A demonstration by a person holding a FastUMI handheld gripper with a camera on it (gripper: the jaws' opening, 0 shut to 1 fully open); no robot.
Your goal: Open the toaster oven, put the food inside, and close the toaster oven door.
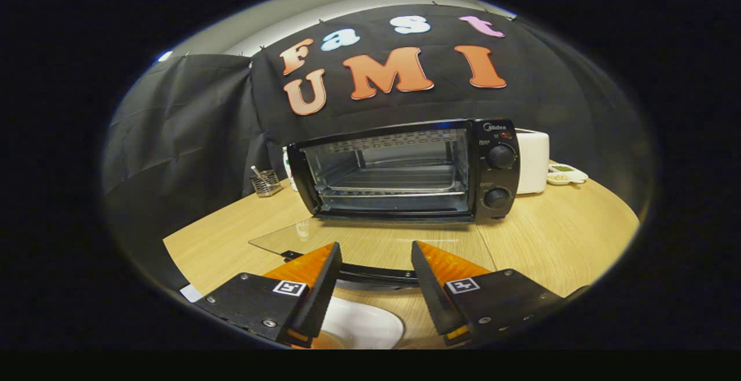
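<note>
1. Gripper [375, 262]: fingers apart, holding nothing; gap between them is free.
2. Oven [405, 169] sits straight ahead, beyond the fingers, on the wood table [556, 236]. Door [370, 241] is already down, glass lying flat toward the gripper, its handle [376, 275] running crosswise just past the fingertips.
3. Key relation: white plate [362, 326] lies low, below and between the fingers, nearer than the door. Food itself – can't tell; an orange-ish bit shows by the plate's near rim, too small to name.
4. Oven's long axis runs left-right; cavity mouth faces the gripper, rack [399, 183] inside looks bare.
5. Judgement: opening looks done; next is the pick off the plate, which needs the gripper dropped and pulled back, not pushed fwd.
6. In the way: the dropped door and handle sit between plate and cavity – the load must go over them.
7. Around: knobs [500, 157] on the oven's right panel, white appliance [532, 161] behind right, small dish [566, 173] far right, mesh holder [266, 183] far left. All well apart from the path.
</note>
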